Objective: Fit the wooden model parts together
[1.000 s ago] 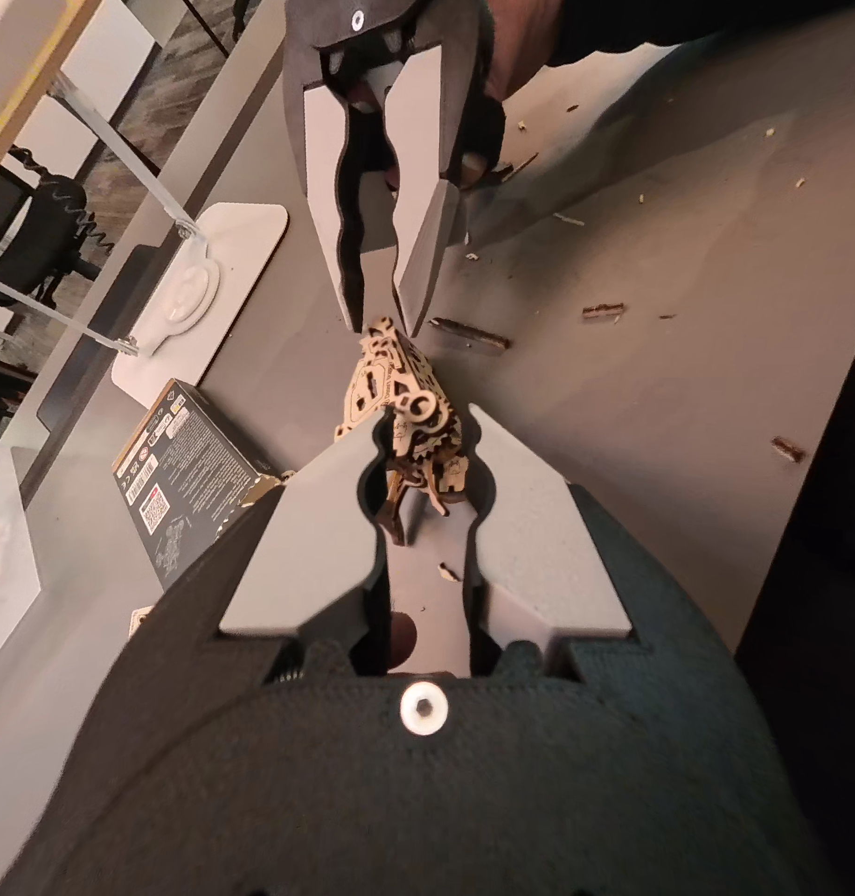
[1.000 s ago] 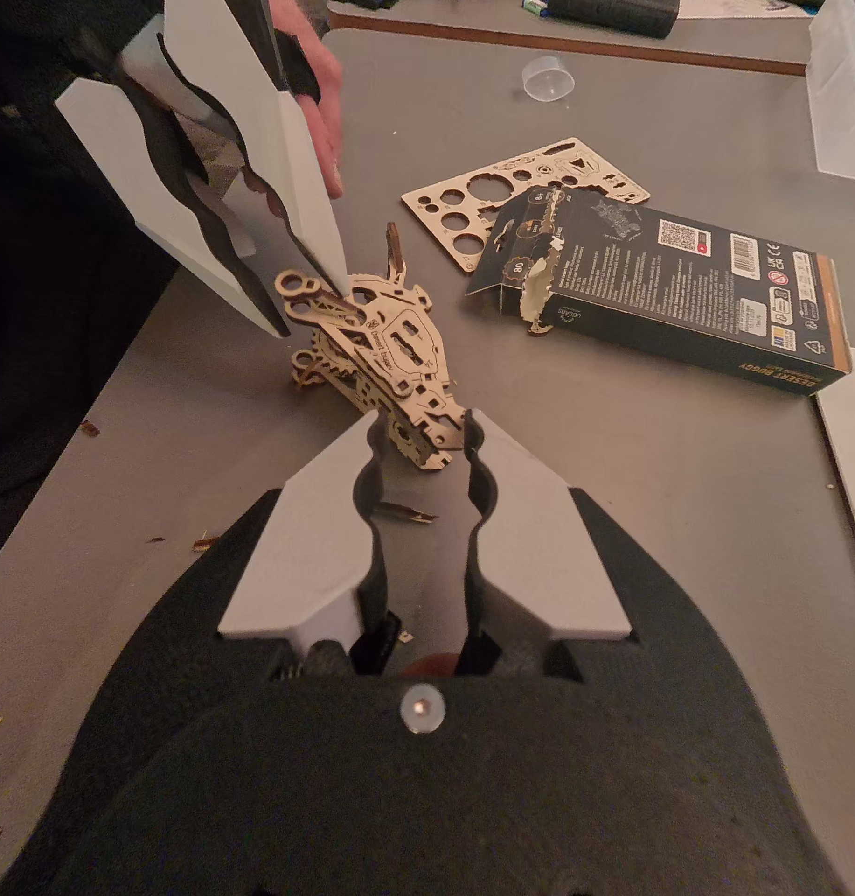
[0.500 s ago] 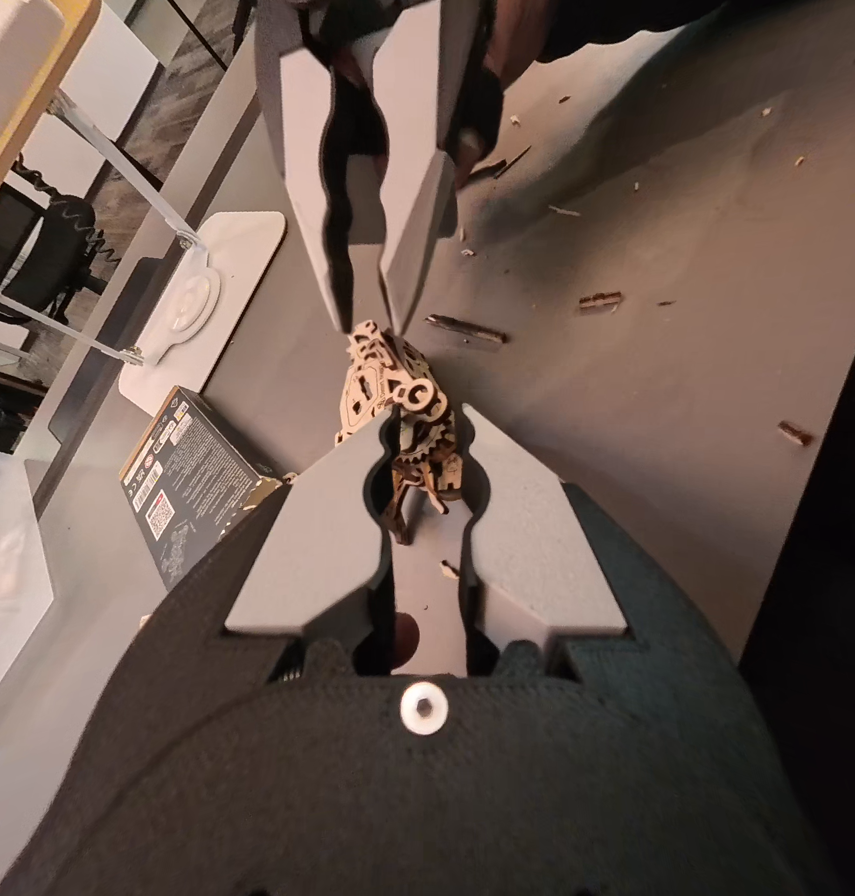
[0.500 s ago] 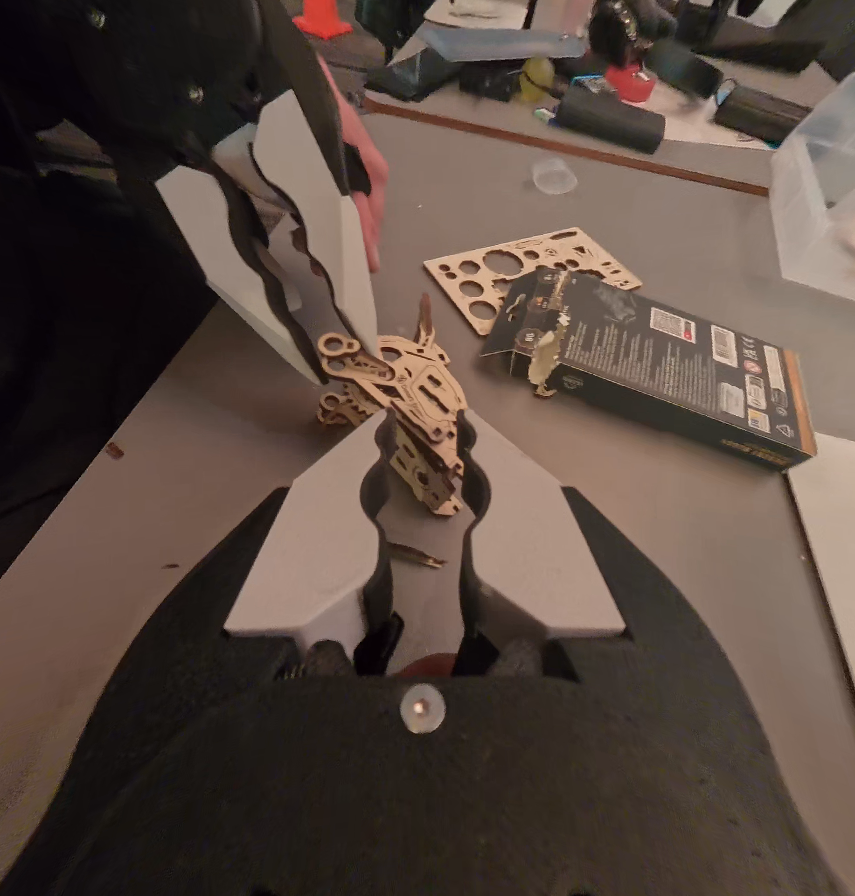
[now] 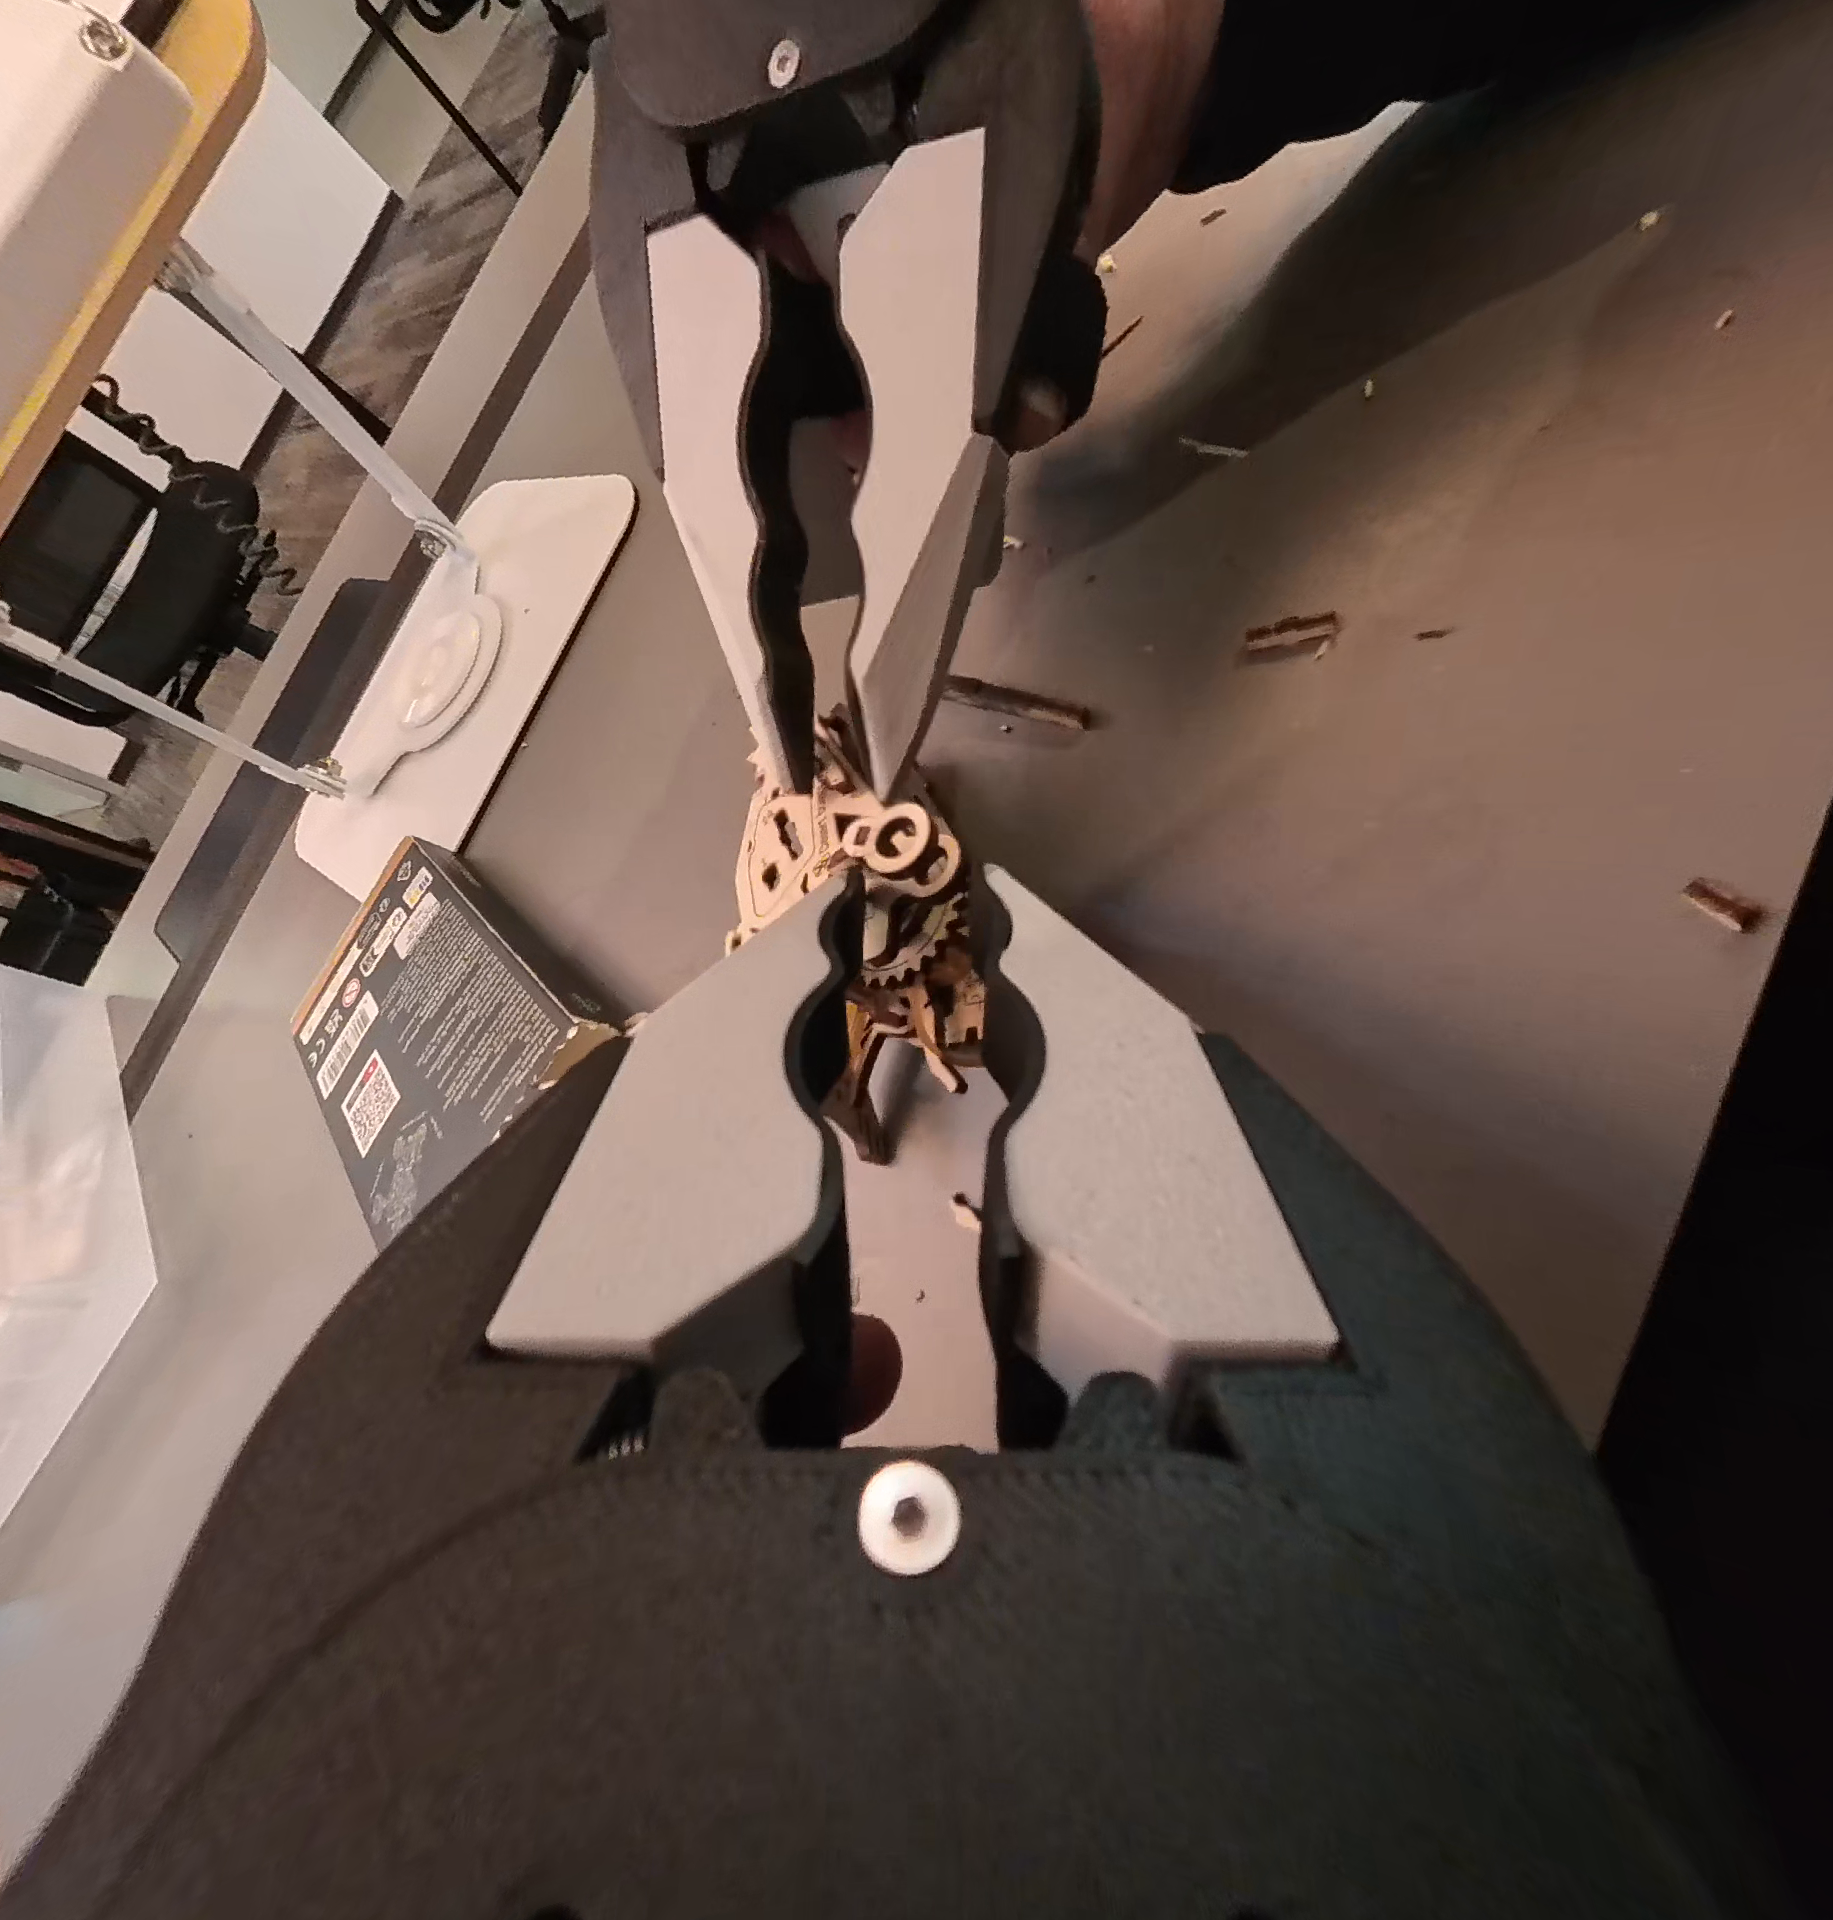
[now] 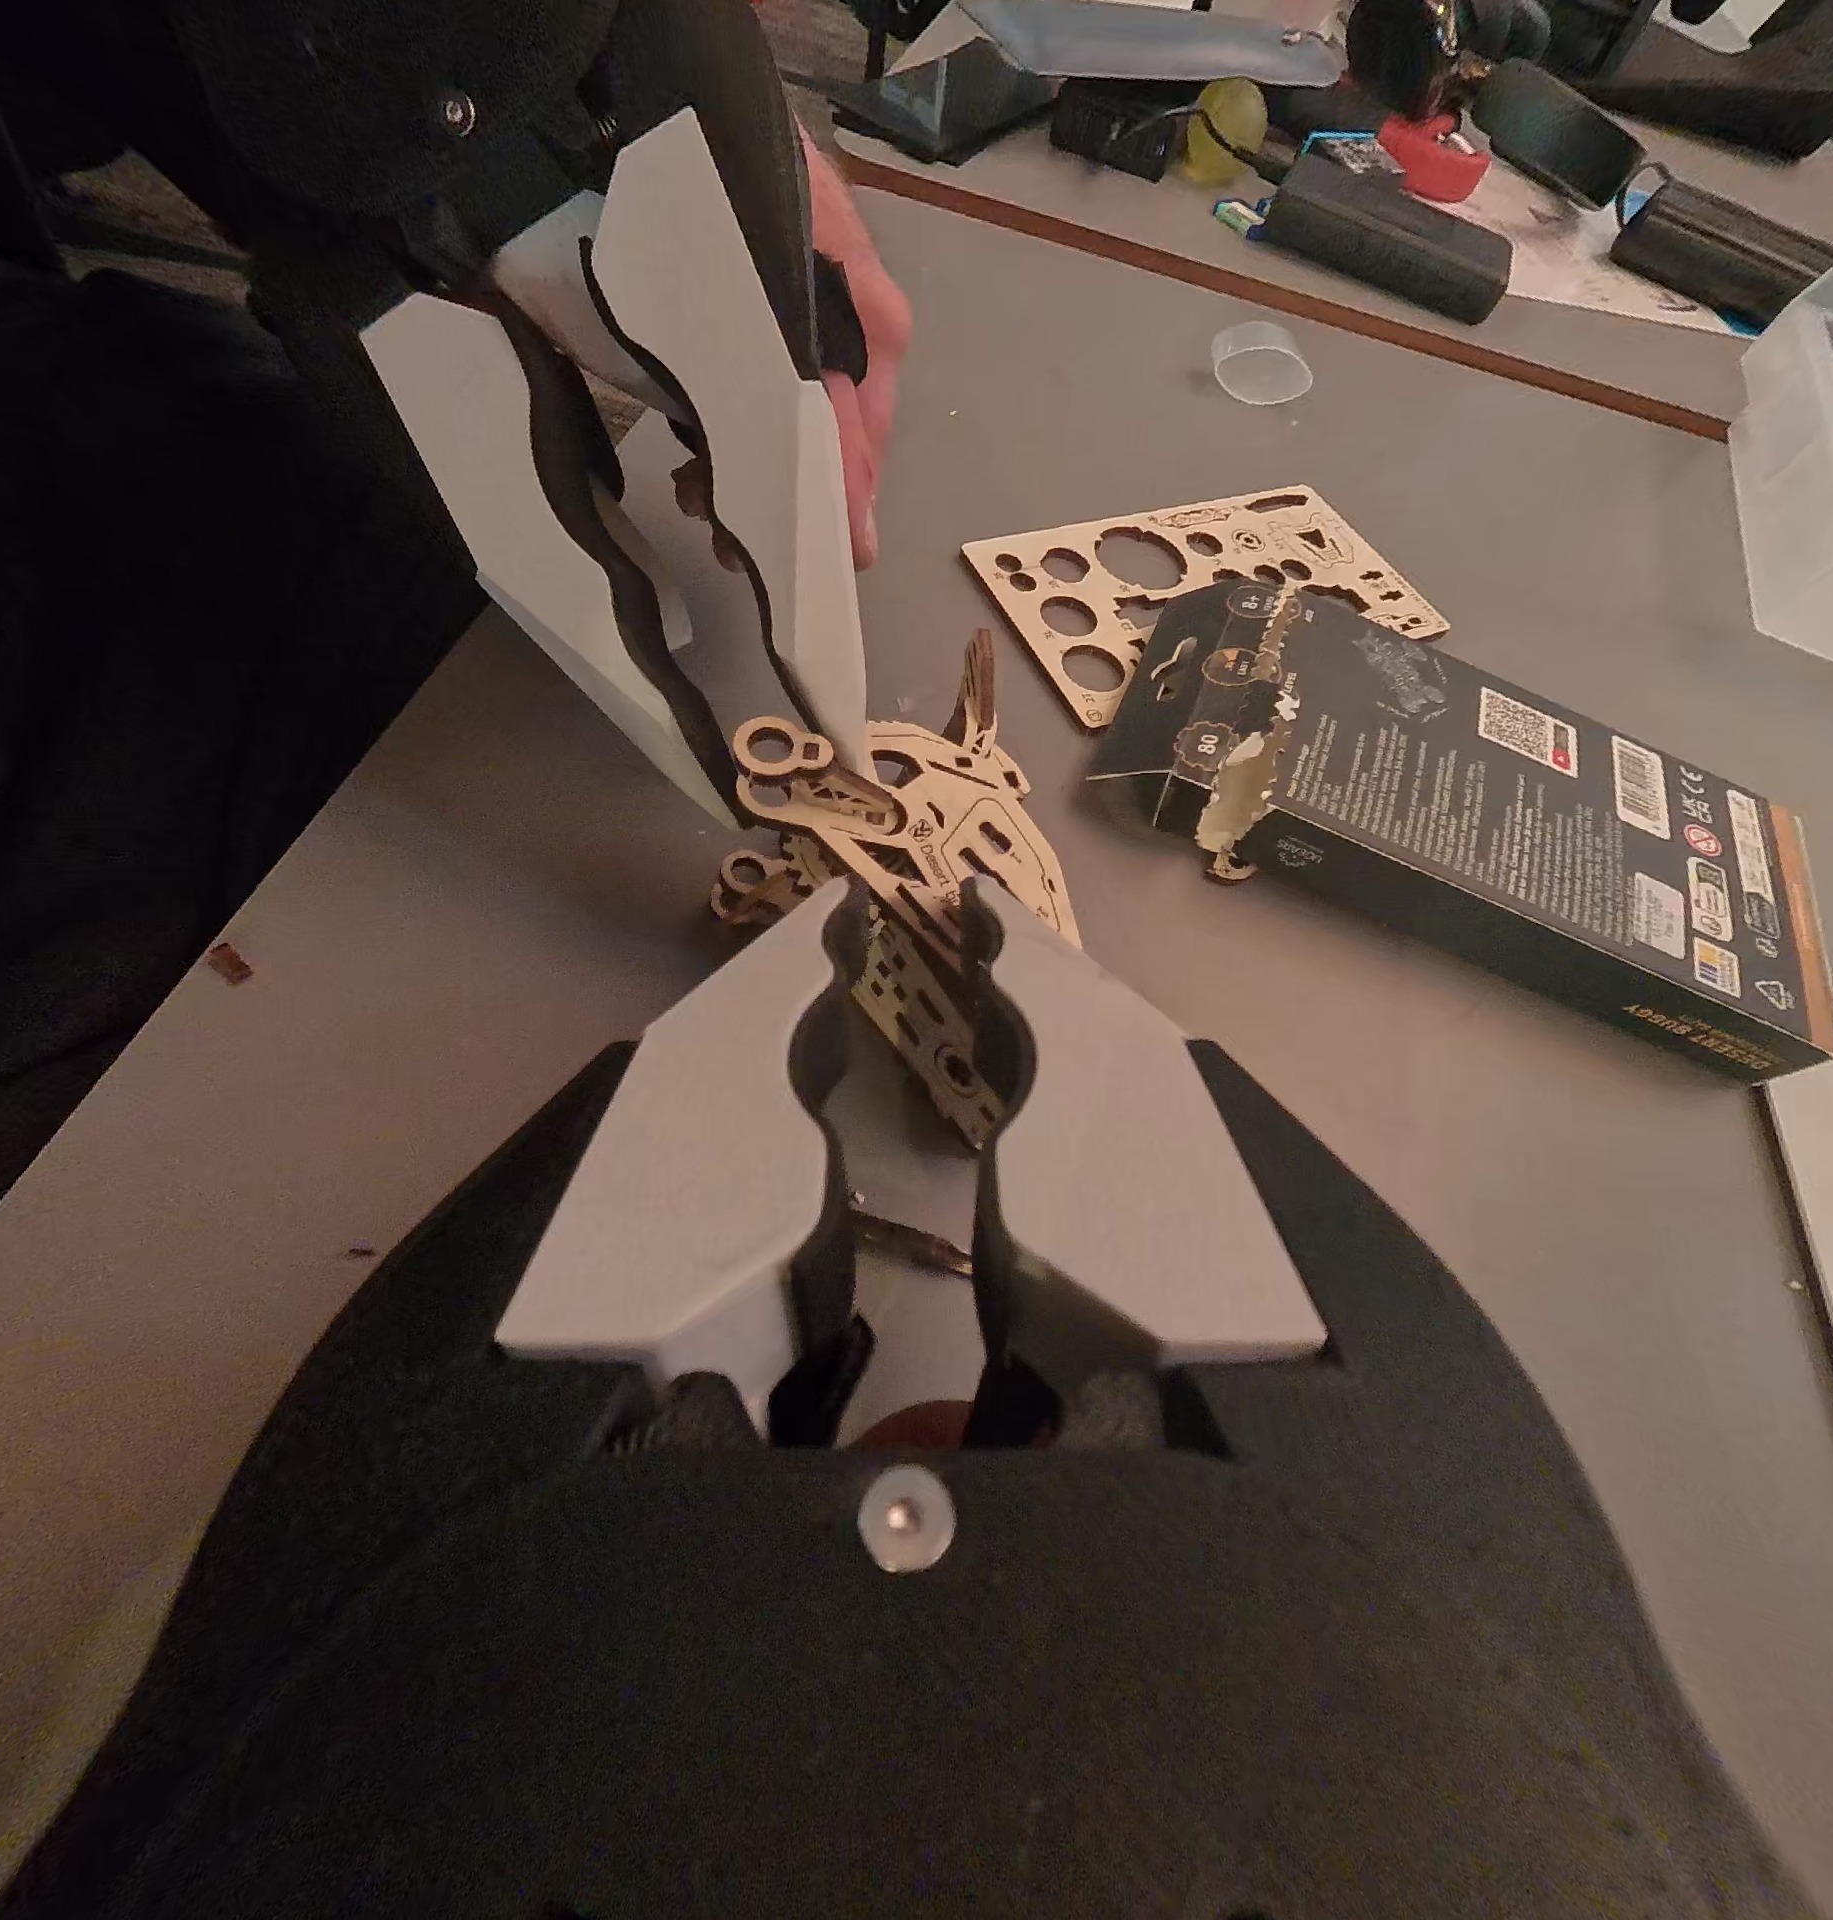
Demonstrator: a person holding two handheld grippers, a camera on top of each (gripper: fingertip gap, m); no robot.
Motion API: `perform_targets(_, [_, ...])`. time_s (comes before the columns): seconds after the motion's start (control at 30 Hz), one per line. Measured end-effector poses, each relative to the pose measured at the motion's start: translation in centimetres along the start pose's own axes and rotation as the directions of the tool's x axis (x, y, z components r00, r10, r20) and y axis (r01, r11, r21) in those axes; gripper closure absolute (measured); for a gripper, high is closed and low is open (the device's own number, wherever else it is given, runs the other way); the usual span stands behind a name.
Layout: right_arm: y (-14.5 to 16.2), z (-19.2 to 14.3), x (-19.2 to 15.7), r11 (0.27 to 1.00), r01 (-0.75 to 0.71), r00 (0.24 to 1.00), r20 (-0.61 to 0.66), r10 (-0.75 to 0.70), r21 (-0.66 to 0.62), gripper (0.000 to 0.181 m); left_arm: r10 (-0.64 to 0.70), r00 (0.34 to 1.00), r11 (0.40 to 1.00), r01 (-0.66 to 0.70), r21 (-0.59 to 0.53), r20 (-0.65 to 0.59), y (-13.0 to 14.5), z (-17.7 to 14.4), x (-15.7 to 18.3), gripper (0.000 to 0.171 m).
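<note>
A light wooden model point(image 5: 787, 862) with gears and cut-out panels sits tilted just above the grey table point(image 5: 1411, 748). My left gripper point(image 5: 917, 883) is shut on its geared end. My right gripper point(image 6: 910, 899) is shut on the slotted flat end of the model point(image 6: 953, 831). In the left wrist view the right gripper point(image 5: 839, 764) comes in from the far side, tips on the model's far end. In the right wrist view the left gripper point(image 6: 787, 774) reaches in from the upper left and pinches the ringed end.
A black cardboard box point(image 6: 1514, 831) lies to the right, with a punched-out wooden sheet point(image 6: 1151, 582) behind it. A small clear cup point(image 6: 1260, 364) and a clear bin point(image 6: 1816, 447) stand farther back. Wood scraps point(image 5: 1291, 634) lie on the table. A white board point(image 5: 476, 644) lies at the left. My left and right fingertips are right by each other.
Both grippers have moved in over the model from opposite ends and their jaws have narrowed onto it. The model has tipped up from lying on the table.
</note>
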State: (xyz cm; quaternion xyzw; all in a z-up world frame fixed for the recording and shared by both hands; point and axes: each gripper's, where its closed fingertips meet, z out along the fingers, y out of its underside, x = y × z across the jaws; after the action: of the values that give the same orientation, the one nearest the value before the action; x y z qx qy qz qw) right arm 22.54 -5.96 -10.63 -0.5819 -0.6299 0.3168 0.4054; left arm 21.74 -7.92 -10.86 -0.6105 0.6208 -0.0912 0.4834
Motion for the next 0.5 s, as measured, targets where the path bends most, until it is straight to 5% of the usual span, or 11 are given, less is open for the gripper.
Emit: perform_targets(0.5, [-0.66, 0.35, -0.72, 0.999, 0.018, 1.0, 0.016, -0.018, 0.03, 0.172, -0.005, 0.998, 1.0, 0.003, 0.027, 0.07, 0.13, -0.49, 0.24, 0.156])
